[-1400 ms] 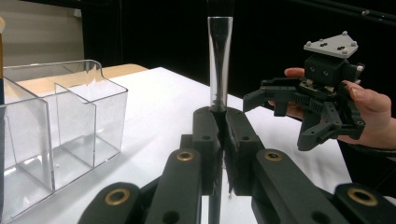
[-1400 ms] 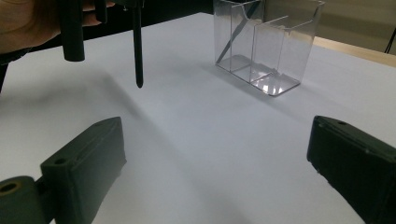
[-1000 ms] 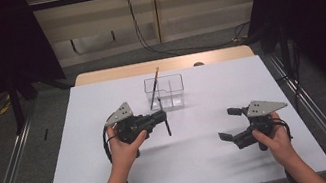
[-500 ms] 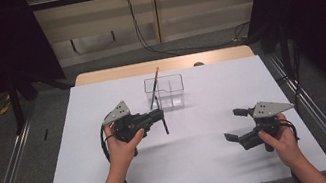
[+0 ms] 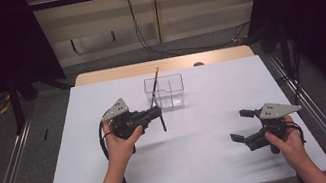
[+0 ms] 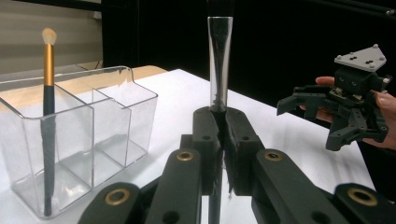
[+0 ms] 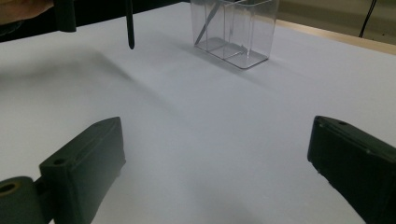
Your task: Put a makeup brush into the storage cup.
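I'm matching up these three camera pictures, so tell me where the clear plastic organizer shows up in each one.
High view: the clear organizer stands upper centre, at the far side of the white table.
Left gripper view: the organizer is at left, beside the shut left gripper.
Right gripper view: the organizer is at top centre.
Shared landmark: the gold-handled brush leaning in one end compartment.

A white sheet (image 5: 203,155) is covering the table, with a pale wooden strip (image 5: 112,74) showing beyond the clear organiser (image 6: 84,140). Standing in the organiser's compartment, a brush (image 6: 46,107) is showing a gold ferrule, cream bristles and a dark handle. Just beside the organiser, the black left gripper (image 6: 223,140) is gripping a second brush (image 6: 219,70) with a see-through handle. The right gripper (image 5: 244,125) is also black, wearing a grey plate.
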The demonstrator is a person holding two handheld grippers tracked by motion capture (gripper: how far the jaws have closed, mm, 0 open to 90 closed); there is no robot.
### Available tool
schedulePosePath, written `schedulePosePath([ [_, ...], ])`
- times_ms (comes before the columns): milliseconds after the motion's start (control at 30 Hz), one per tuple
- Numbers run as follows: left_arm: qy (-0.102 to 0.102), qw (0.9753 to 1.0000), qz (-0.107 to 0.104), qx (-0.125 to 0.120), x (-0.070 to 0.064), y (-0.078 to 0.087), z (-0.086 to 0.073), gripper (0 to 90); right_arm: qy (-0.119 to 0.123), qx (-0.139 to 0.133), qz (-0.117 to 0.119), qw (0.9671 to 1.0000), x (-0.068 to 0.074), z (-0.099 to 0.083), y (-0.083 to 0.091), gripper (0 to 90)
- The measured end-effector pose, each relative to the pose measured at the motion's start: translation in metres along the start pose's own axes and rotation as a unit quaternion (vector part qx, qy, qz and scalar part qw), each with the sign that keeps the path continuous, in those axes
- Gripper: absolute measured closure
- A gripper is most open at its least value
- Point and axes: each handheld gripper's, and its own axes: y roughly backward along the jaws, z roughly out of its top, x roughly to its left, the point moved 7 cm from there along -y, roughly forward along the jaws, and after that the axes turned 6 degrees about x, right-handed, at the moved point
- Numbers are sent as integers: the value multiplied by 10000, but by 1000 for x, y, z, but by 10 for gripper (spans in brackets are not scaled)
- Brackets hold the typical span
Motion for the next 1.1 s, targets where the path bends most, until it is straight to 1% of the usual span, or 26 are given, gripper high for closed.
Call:
schedulePosePath([
  [367,-12,10000,75,18,6,1,5,838,-51,-38,-10,10000,-1,-6,5,37],
  [533,-35,10000,68,12,7,0,9,839,-19,-15,-2,10000,-2,-9,7,37],
  [1100,-35,9999,123,17,12,-1,19,839,-72,-107,9,9999,-1,-12,12,37],
])
